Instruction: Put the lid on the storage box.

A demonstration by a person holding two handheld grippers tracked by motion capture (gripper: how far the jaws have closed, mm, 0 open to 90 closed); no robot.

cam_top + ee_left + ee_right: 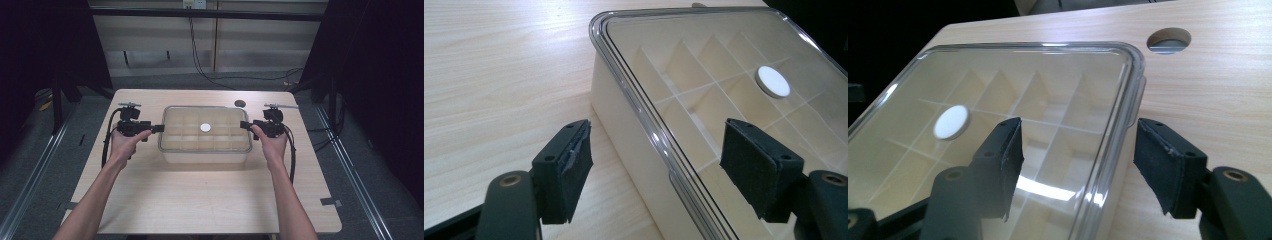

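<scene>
box (634, 125) near end cut off by frame edge, white disc (205, 127) too small to identify

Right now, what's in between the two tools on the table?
In the high view, a clear-lidded box with dividers sits between the left tool and the right tool. A small white disc sits at the middle of its lid.

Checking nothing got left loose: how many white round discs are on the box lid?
1. A single white disc sits near the middle of the clear lid of the divided box, between the open left gripper and right gripper.
</scene>
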